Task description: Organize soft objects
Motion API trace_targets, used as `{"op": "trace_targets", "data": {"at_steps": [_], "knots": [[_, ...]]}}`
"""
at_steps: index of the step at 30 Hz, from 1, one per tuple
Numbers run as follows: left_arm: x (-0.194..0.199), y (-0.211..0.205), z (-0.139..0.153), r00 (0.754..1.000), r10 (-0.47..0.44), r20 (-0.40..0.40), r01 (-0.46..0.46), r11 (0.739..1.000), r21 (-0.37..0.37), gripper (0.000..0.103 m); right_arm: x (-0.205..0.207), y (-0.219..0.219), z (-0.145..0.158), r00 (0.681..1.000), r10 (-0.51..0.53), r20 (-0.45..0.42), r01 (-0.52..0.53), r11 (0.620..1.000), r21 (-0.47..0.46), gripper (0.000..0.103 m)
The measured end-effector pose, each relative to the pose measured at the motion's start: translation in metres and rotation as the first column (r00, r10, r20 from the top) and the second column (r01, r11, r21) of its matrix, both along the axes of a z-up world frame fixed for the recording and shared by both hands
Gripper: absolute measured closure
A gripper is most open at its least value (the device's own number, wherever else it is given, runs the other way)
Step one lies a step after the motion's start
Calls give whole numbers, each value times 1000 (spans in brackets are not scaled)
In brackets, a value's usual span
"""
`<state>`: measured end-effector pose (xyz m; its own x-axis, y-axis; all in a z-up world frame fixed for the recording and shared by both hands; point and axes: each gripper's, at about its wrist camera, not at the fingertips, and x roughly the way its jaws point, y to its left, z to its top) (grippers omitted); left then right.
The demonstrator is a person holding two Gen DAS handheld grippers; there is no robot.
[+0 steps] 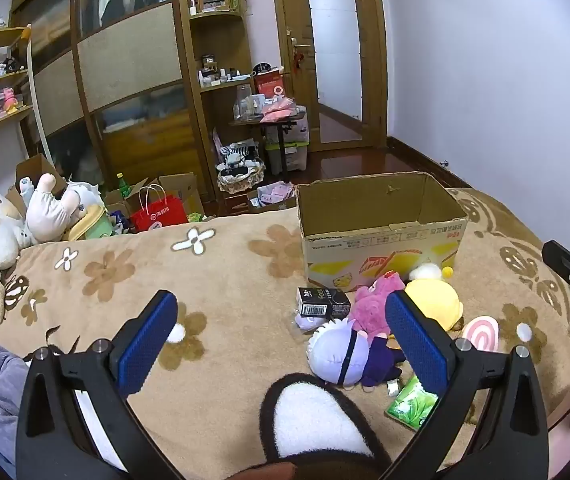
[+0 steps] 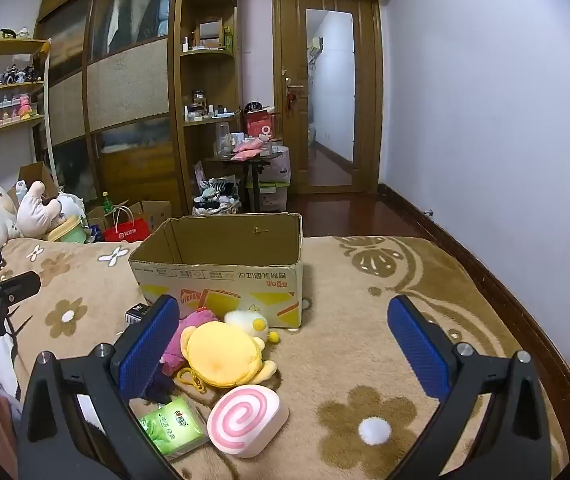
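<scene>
Bedroom, flowered bed blanket; plush toys heaped just before open box, likely their bin. Left claw and right claw both wide, empty, poised above

Red Chinese characters, printed upside down, are seen along the front upper edge of the open brown cardboard box at the centre of the right wrist view; the individual characters cannot be made out with certainty. White characters and a round logo are carried by the red paper shopping bag at middle left, too small to be read. A white barcode label and pale lettering, not legible, are shown on the small black carton. Green Chinese print is borne by the green tissue pack, but it is blurred.
</scene>
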<state>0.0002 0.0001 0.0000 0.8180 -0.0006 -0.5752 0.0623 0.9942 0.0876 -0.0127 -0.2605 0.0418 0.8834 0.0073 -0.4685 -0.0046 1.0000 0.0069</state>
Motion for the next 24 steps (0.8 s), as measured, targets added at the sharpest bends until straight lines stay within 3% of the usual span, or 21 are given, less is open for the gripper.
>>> {"op": "trace_targets", "data": {"at_steps": [24], "knots": [[-1, 0, 0, 1000, 1, 4, -1, 1000, 11, 1, 1, -2, -1, 1000, -5, -15, 5, 1000, 4, 0]]}}
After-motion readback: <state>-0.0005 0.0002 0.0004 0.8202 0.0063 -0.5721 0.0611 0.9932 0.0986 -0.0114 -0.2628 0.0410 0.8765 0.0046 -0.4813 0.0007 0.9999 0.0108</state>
